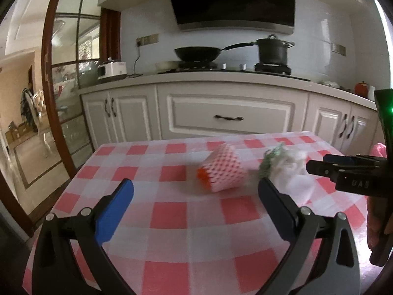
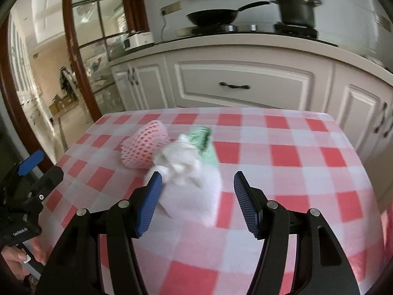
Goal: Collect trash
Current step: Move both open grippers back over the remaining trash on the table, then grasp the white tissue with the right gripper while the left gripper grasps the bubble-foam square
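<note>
While your two grippers hang over the checked table [image 1: 172, 211], all the trash lies in one loose cluster on its cloth, and the pink foam fruit net [image 1: 222, 169] serves as the landmark. That net lies on its side near the middle of the table, its open end showing an orange inside in the left wrist view. Just beside the net, on the side toward your right hand, sits the crumpled white tissue [image 2: 183, 163], and a green printed wrapper [image 2: 205, 137] lies against the tissue, a little farther from you than the net's near end; whether the wrapper touches the net is blurred.

Your left gripper [image 1: 195, 190] stands with its jaws wide apart, nothing between the pads, the net just ahead of them. Your right gripper [image 2: 197, 180] also has its jaws apart; the tissue sits partly between the fingers, close to the left pad, but you cannot tell from the blur whether that pad touches it, and the right pad is clear of it.

Beyond the net stand white cabinets [image 1: 231, 115].
</note>
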Motion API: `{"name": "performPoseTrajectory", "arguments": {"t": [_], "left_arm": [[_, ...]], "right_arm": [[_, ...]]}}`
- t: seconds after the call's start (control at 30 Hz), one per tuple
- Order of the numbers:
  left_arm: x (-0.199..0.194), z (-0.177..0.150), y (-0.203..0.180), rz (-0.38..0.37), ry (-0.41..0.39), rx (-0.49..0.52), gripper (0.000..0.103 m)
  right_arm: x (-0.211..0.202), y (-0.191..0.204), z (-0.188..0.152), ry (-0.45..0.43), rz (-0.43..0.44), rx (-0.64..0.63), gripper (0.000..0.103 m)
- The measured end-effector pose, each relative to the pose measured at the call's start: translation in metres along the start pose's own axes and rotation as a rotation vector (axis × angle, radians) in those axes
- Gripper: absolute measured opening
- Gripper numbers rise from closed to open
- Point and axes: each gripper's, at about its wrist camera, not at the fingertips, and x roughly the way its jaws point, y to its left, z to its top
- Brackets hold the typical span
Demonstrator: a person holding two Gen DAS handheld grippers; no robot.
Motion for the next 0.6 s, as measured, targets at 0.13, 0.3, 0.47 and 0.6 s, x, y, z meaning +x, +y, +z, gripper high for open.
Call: {"name": "performPoseTrajectory", "arguments": {"t": [0.13, 0.3, 0.47, 0.6], "left_arm": [[0.006, -0.002, 0.008, 0.003, 0.010, -0.008, 0.098], [0.009, -0.008, 0.009, 0.000, 0.021, -0.006, 0.098], [0.010, -0.013, 0.009, -0.010, 0.038, -0.019, 0.098], [0.013, -0.014, 0.005, -0.016, 0.050, -0.022, 0.098]], "right_arm": [[0.016, 0.009, 0.009, 0.002, 0.010, -0.010, 0.059], [0.035, 0.013, 0.015, 0.023, 0.001, -0.025, 0.059], [0.041, 0.014, 0.009, 0.036, -0.004, -0.071, 0.051], [0.027, 0.010, 0.003, -0.002, 0.014, -0.083, 0.033]]}}
